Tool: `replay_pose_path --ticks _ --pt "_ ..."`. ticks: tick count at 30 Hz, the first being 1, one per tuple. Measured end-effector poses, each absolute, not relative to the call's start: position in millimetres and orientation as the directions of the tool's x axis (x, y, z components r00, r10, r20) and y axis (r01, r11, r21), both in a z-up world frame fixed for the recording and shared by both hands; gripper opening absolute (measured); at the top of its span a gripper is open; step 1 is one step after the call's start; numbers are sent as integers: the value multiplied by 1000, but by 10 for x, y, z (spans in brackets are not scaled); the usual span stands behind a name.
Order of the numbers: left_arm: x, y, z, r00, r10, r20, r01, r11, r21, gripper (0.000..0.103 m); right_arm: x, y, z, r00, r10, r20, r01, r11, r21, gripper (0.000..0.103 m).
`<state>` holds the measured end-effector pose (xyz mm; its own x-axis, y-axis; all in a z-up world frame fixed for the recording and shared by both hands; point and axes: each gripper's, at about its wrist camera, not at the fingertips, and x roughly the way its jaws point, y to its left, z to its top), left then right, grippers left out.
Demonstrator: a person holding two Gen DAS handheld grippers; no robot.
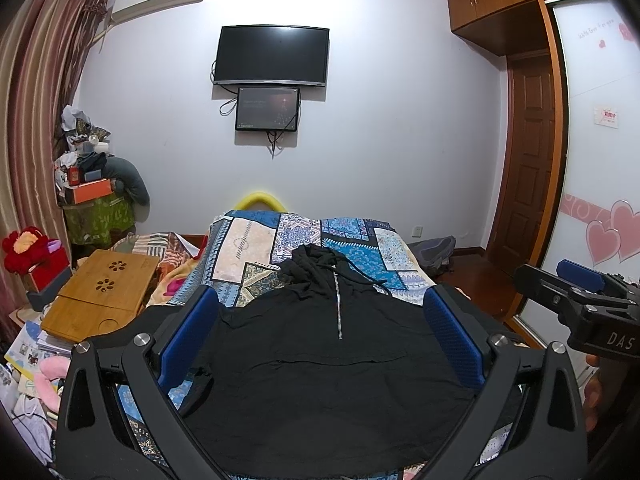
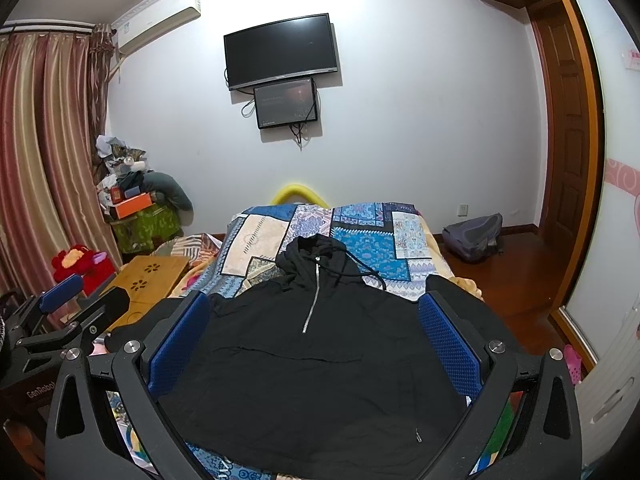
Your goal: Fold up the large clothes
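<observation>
Plainly both left tongs [image 1: 320, 336] and right tongs [image 2: 316, 336] stand spread wide, grasping nothing, above the black zip-neck hooded sweatshirt [image 1: 320, 368] lying flat at lower centre on the blue patchwork bedspread [image 1: 352, 240]. Soft, limp, fairly light cloth; pinch its shoulders or hem corners.

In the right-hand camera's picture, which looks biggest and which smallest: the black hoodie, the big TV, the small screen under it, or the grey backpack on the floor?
As they look in that picture:
1. black hoodie, though it lies nearest the camera
2. big TV
3. small screen and grey backpack: too alike to rank.
</observation>
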<state>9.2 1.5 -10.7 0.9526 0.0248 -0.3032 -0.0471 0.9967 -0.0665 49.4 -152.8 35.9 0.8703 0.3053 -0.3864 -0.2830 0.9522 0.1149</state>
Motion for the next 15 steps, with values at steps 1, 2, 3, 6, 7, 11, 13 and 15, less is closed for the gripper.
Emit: replay_pose_path --ticks 1,2,3,6,7,11,13,15 --pt "92 15 -108 953 25 -303 -47 997 -67 103 497 -1526 358 870 305 -388 -283 952 115 103" --pt "91 16 -110 952 26 -304 -48 997 -66 103 502 -1528 355 869 305 -389 -283 952 115 103" --pt "95 13 -114 952 26 -306 -49 997 -67 103 504 -1527 348 869 305 -391 -282 952 115 103" --pt "115 33 -142 951 26 -310 -50 996 -72 103 521 -1519 332 866 304 -396 -281 953 117 103" --pt "143 50 -144 950 27 -312 -52 996 -74 103 533 -1518 324 866 303 -399 -280 953 116 103" --pt "236 106 -197 945 29 -326 -61 994 -89 103 582 -1506 280 863 298 -408 -276 955 113 103" --pt "292 141 -225 942 34 -333 -68 994 -91 103 624 -1500 256 863 293 -412 -271 956 113 103" --pt "371 208 -263 938 33 -345 -71 992 -100 103 672 -1483 223 858 292 -422 -270 956 113 103"
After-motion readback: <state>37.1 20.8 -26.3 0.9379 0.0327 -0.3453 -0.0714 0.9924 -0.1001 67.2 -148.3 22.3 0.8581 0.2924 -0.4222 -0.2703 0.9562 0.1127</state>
